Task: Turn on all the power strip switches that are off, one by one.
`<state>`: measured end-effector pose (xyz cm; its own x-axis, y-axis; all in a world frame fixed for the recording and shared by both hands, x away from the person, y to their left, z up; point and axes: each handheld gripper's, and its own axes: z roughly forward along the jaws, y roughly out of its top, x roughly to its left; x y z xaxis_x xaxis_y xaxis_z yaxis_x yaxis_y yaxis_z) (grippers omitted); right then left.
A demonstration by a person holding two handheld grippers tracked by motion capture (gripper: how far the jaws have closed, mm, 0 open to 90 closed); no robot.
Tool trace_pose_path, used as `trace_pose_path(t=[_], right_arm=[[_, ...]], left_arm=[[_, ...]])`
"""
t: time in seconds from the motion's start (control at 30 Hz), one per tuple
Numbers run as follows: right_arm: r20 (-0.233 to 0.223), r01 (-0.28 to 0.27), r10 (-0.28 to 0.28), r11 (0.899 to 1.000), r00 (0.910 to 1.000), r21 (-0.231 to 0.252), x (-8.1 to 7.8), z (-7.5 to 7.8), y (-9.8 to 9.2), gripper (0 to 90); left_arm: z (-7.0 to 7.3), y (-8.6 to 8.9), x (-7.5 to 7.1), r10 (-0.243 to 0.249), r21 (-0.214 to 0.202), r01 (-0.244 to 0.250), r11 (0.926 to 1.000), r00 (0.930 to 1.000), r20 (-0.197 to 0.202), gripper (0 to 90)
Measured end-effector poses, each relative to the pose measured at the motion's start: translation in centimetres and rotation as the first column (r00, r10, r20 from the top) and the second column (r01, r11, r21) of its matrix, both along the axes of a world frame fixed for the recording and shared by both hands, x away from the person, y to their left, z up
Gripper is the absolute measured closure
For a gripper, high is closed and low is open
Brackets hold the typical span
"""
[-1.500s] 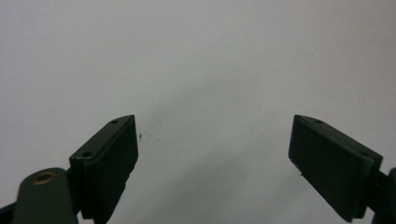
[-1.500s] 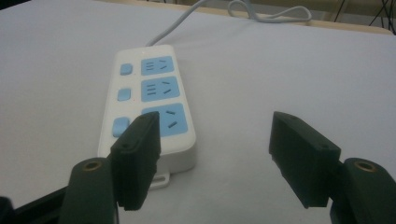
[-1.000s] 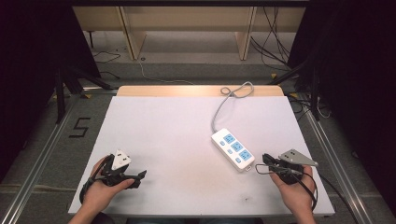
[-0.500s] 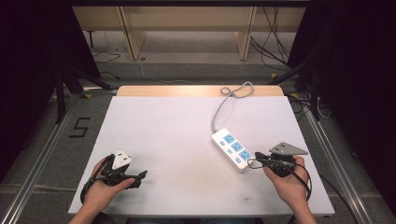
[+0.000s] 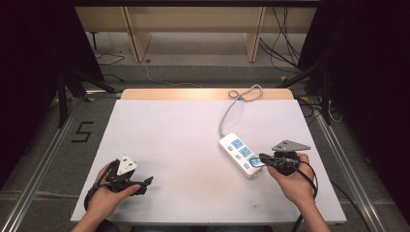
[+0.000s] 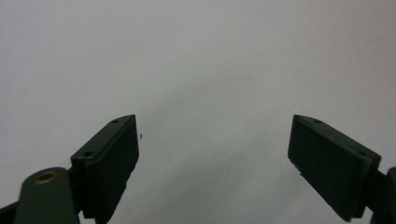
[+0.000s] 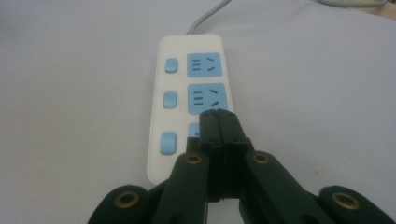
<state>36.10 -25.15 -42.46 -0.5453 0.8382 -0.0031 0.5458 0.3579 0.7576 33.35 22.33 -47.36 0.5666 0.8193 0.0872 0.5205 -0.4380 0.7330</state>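
Comparing with a second ago, my right gripper (image 5: 261, 158), jaws closed and empty, has advanced toward 10 o'clock over the power strip (image 5: 240, 154), likely to press a switch; left gripper (image 5: 145, 182) idles open.

Grey floor (image 5: 193, 72) with loose cables (image 5: 285, 43) beneath wooden shelving (image 5: 193, 19).

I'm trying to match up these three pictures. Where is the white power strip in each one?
High view: power strip lies right of centre, beside the right gripper.
Left gripper view: bare table ahead, no strip.
Right gripper view: strip at centre, lengthwise.
Shared landmark: its blue sockets.
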Motion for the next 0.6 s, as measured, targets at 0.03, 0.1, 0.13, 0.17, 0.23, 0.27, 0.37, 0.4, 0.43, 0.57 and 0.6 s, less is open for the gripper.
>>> trace_pose_path(t=[0.03,0.1,0.13,0.17,0.23,0.27,0.37,0.4,0.43,0.57,0.6], right_arm=[[-0.002,-0.003,0.003,1.0,1.0,-0.002,0.1,0.1,0.1,90.0],[-0.005,-0.007,0.007,1.0,1.0,-0.008,0.3,0.2,0.2,90.0],[-0.011,-0.005,0.005,1.0,0.9999,-0.007,0.4,0.2,0.3,90.0],[-0.011,-0.005,0.005,1.0,0.9999,-0.007,0.4,0.2,0.3,90.0],[-0.018,-0.005,0.005,1.0,0.9998,-0.012,0.7,0.3,0.4,90.0],[-0.021,-0.008,0.008,1.0,0.9998,-0.017,0.8,0.4,0.5,90.0],[-0.025,-0.013,0.013,1.0,0.9996,-0.02,1.0,0.6,0.7,90.0],[-0.027,-0.013,0.013,1.0,0.9996,-0.022,1.1,0.6,0.8,90.0],[-0.03,-0.015,0.015,1.0,0.9994,-0.025,1.2,0.7,0.8,90.0],[-0.042,-0.022,0.021,0.999,0.9989,-0.034,1.7,0.9,1.2,90.0],[-0.049,-0.024,0.022,0.999,0.9985,-0.037,1.9,1.0,1.4,90.0]], left_arm=[[0.0,0.0,0.0,-0.001,0.0,0.001,1.0,1.0,0.001,16.2],[0.0,0.0,0.0,-0.001,0.001,0.001,1.0,1.0,0.001,16.2],[0.0,0.0,0.0,-0.001,0.001,0.001,1.0,1.0,0.001,16.2],[0.0,0.0,0.0,-0.001,0.001,0.001,1.0,1.0,0.001,16.2],[0.0,0.0,0.0,-0.001,0.001,0.001,1.0,1.0,0.001,16.2],[0.0,0.0,0.0,-0.001,0.002,0.001,1.0,1.0,0.001,16.3],[0.0,0.0,0.0,-0.001,0.001,0.001,1.0,1.0,0.003,16.3],[0.0,0.0,0.0,-0.001,0.001,0.001,1.0,1.0,0.003,16.4],[0.0,0.0,0.0,-0.001,0.001,0.001,1.0,1.0,0.003,16.4],[0.0,0.0,0.0,-0.001,0.0,0.001,1.0,1.0,0.003,16.5],[0.0,0.0,0.0,-0.001,0.0,0.001,1.0,1.0,0.003,16.5]])
